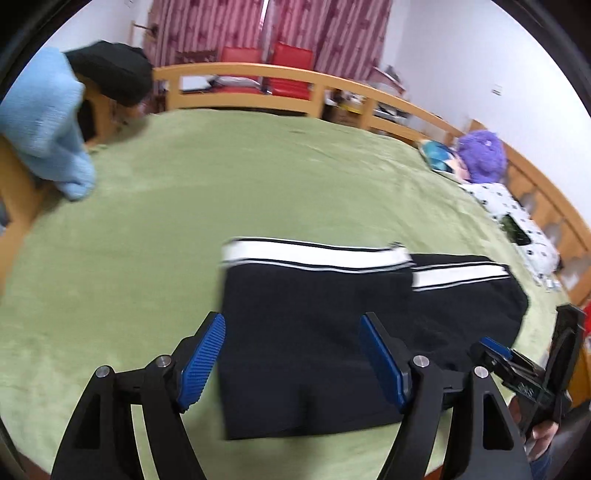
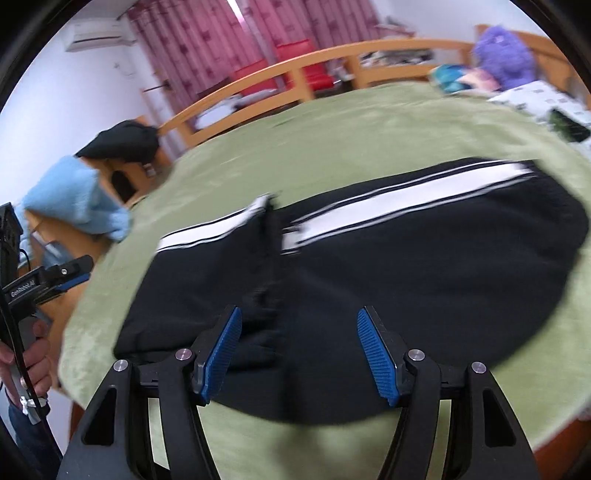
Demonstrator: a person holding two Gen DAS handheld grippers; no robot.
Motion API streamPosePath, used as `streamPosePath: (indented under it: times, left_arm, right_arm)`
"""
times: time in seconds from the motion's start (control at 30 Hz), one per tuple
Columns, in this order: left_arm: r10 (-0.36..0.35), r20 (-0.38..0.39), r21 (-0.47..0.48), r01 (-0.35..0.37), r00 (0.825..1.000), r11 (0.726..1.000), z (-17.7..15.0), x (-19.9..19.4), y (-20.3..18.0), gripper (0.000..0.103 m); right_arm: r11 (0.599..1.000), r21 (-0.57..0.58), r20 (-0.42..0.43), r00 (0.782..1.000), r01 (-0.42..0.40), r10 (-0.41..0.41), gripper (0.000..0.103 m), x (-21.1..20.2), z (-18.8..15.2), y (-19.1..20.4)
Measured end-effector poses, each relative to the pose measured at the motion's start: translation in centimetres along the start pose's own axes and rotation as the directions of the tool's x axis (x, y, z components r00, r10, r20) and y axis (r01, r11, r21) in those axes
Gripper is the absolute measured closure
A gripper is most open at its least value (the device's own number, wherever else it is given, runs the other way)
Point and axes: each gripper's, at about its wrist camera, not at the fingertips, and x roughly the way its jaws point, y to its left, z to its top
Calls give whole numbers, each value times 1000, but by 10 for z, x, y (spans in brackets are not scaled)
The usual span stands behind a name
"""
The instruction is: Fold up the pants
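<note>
**Pants lying folded on bed, both hand-held grippers empty**

Far left of the bed (image 1: 184, 177), at its edge: a light blue cloth (image 1: 44, 122) draped over the wooden frame, with a dark garment (image 1: 110, 70) behind it.

Left hand-held gripper (image 1: 291, 358): jaws spread apart, nothing between the blue pads (image 1: 203, 358). It hangs above the left part of the pants; no contact visible.

Pants (image 1: 314, 332): black with a white side stripe (image 1: 314, 254), lying folded over on the green cover near the front edge of the bed. One layer overlaps the other, the stripe running along the far side.

Right hand-held gripper (image 2: 299, 354): jaws likewise parted and empty, above the near edge of the pants, by the overlap seam.

Far right, by the bed rail: a purple plush toy (image 1: 480, 155) and a white patterned pillow (image 1: 517, 221). Red curtains (image 1: 266, 29) behind. Both views are motion-blurred.
</note>
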Motion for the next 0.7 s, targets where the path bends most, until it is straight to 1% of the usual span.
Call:
streamPosePath:
  times: [0.07,0.1,0.13,0.17,0.2,0.23,0.27,0.33,0.37,0.4,0.47,0.5,0.53,0.57,0.63,0.67,0.7]
  left_arm:
    - [44,5,2,-44,999,999,-3,-5,17,29]
    - [63,4,-4,-63,998,998,-5,-7,27,29]
    - [68,3,-11,-68,998,998,-6,-8,35,29]
    - [73,-1,-22,-73,997,997,-8,-10,44,29]
    - [75,-4,-29,-75,997,997,-10,-11,51,29]
    - [76,-7,-41,-76,997,996,-11,-12,57,29]
    - [73,-10,-47,-74,997,996,-12,-11,59,29]
    - [68,-13,-50,-69,998,996,-15,-11,66,29]
    - [68,-13,-51,-68,998,996,-15,-11,67,29]
    - [67,-14,-50,-68,998,996,-15,-10,67,29]
    - [62,-18,-46,-63,998,997,-16,-10,68,29]
    - [62,-23,-43,-63,998,997,-16,-9,66,29]
    - [63,-27,-42,-64,998,997,-16,-9,66,29]
    - [62,-30,-39,-63,998,997,-16,-9,65,29]
    - [61,-33,-22,-61,998,998,-18,-11,63,29]
    - [64,-32,-15,-65,997,998,-19,-12,62,29]
    - [69,-32,-8,-69,997,998,-20,-12,60,29]
  right_arm:
    - [1000,3,-32,999,-18,18,39,24,0,10]
    - [1000,10,-55,998,-29,29,42,38,1,12]
    - [999,13,-69,997,-37,38,50,48,1,15]
    - [999,9,-93,995,-35,36,86,59,1,17]
    - [1000,-3,-93,995,-21,21,86,61,3,18]
    - [999,-8,-71,997,-32,31,86,56,3,18]
    - [997,4,-41,997,-71,71,87,46,3,17]
    - [983,73,2,986,-167,167,87,25,1,7]
    - [976,98,2,981,-195,195,88,20,-2,2]
    - [977,108,-26,982,-185,189,88,21,-7,1]
    - [987,85,-103,984,-134,143,86,37,-21,3]
    - [992,71,-151,982,-102,111,85,47,-27,5]
    - [994,61,-175,980,-88,98,85,52,-30,7]
    - [995,52,-168,981,-89,97,85,50,-29,8]
    - [993,54,-127,986,-104,110,78,41,-22,10]
    - [994,54,-96,990,-99,104,59,36,-19,11]
    - [996,49,-59,995,-72,75,34,35,-13,12]
